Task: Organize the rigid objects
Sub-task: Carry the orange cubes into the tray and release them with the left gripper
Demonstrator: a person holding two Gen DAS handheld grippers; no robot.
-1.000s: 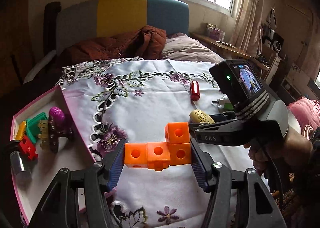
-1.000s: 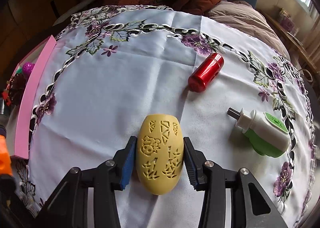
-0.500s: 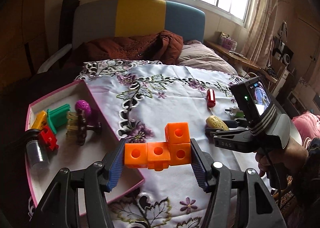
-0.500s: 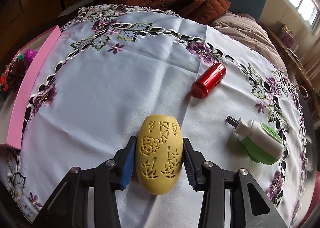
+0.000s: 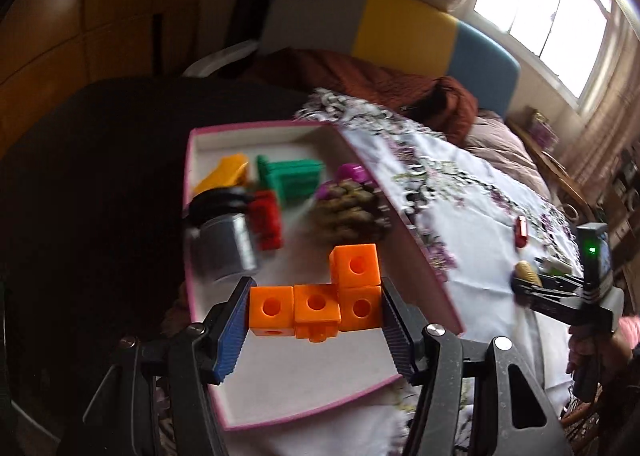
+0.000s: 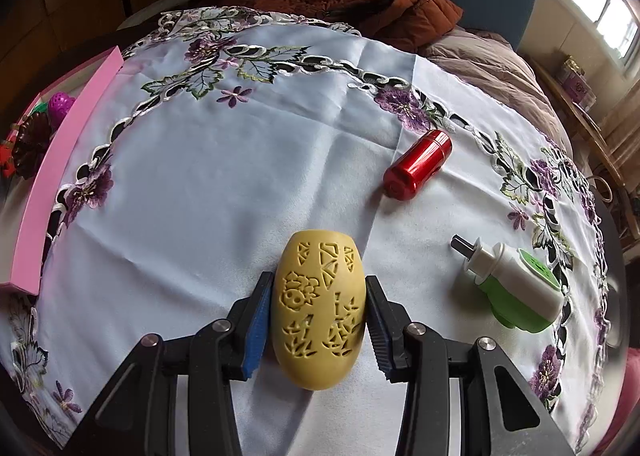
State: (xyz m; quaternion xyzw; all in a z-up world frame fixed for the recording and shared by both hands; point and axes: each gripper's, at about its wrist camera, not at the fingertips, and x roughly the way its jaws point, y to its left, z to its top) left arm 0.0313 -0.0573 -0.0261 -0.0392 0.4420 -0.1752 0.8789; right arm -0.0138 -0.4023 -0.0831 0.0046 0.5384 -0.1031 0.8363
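Embroidered tablecloth (image 6: 224, 184): right claw (image 6: 318, 316) grips yellow egg (image 6: 318, 312); left view only: left claw (image 5: 314, 310) clamps orange blocks (image 5: 320, 296) over pink tray (image 5: 320, 388).

- A white tablecloth (image 6: 224, 192) with embroidered purple flowers and green leaves covers the worktop.
- A rust-brown quilted blanket (image 6: 344, 0) lies bunched beyond the cloth's far edge.
- A grey-brown pillow (image 6: 488, 64) sits to its right.
- Behind them stands a headboard (image 5: 400, 32) in grey, yellow and blue panels.
- A bright window (image 5: 560, 12) with pale curtains is at the upper right.
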